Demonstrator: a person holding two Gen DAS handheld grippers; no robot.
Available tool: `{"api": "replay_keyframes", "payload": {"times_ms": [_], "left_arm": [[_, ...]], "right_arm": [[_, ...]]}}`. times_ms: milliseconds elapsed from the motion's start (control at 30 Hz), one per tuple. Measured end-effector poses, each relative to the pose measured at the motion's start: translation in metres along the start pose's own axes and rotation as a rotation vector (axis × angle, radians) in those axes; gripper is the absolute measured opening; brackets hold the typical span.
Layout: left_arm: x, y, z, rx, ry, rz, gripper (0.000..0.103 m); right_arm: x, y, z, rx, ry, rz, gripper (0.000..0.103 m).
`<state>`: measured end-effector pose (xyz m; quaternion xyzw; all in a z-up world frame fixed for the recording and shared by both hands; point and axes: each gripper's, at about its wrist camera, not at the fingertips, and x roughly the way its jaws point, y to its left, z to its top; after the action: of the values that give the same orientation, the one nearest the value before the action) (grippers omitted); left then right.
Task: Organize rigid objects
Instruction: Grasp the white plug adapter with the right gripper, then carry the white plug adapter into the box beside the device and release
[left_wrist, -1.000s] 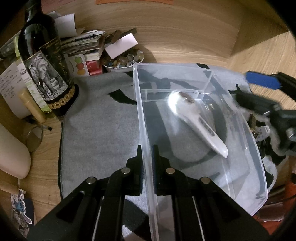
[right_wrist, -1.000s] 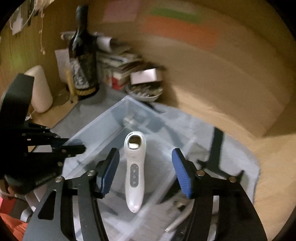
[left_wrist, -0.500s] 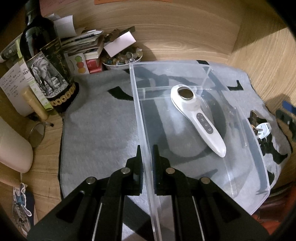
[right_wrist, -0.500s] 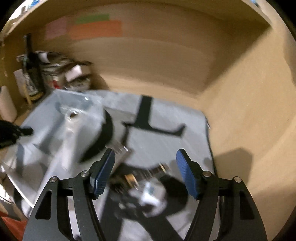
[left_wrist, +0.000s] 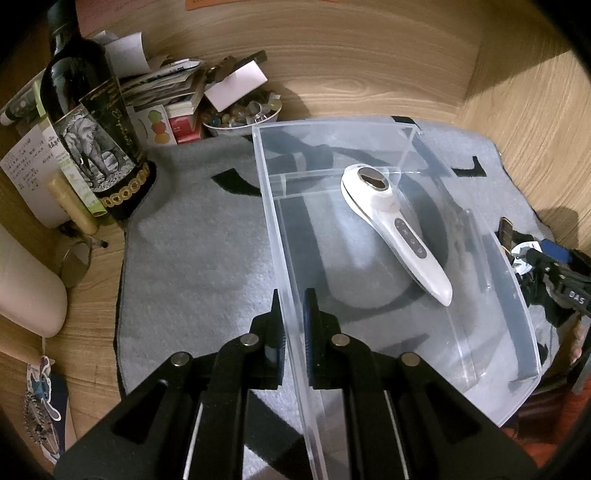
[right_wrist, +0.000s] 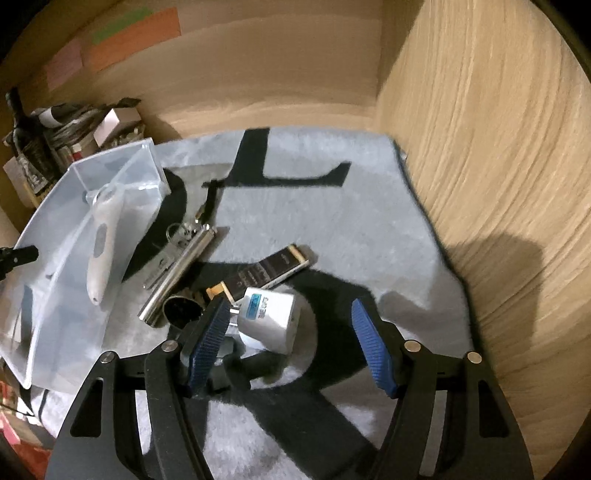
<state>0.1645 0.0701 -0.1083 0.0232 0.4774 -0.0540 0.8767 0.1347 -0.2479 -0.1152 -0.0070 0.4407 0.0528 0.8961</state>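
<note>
Clear plastic bin (left_wrist: 491, 258) sits on grey mat, open-topped. Inside: white handheld device (left_wrist: 397, 225) lying flat on the floor, round metal head toward the far wall, buttons up. Outside the bin, clustered on the mat — silver metal cylinder (right_wrist: 181, 271), keys, dark slim box (right_wrist: 271, 271), white charger block (right_wrist: 267, 314).

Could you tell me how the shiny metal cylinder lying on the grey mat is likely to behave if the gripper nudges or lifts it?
The shiny metal cylinder looks round and smooth, so a sideways nudge would probably roll it. Its polished surface may slip between pads unless gripped across the middle. It appears rigid and rests against a key ring, which might drag along.
</note>
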Motion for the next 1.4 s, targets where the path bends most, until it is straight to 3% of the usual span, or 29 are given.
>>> {"api": "replay_keyframes", "payload": {"times_ms": [67, 133, 567, 967, 1233, 1400], "left_arm": [[0.000, 0.000, -0.001, 0.003, -0.001, 0.001, 0.008], [0.000, -0.001, 0.000, 0.005, -0.002, 0.000, 0.008], [0.000, 0.000, -0.001, 0.012, -0.009, -0.012, 0.009], [-0.001, 0.001, -0.003, 0.021, -0.020, -0.025, 0.010], [0.000, 0.002, -0.002, 0.025, -0.024, -0.034, 0.010], [0.000, 0.003, -0.002, 0.027, -0.029, -0.041, 0.010]], "right_arm": [[0.005, 0.001, -0.001, -0.002, 0.019, 0.009, 0.040], [0.008, 0.001, -0.002, -0.003, 0.030, 0.031, 0.028], [-0.016, 0.011, 0.017, -0.031, -0.073, 0.009, 0.028], [-0.043, 0.074, 0.063, -0.168, -0.226, 0.103, 0.028], [-0.037, 0.124, 0.077, -0.261, -0.234, 0.193, 0.028], [-0.021, 0.150, 0.080, -0.313, -0.183, 0.253, 0.028]]}}
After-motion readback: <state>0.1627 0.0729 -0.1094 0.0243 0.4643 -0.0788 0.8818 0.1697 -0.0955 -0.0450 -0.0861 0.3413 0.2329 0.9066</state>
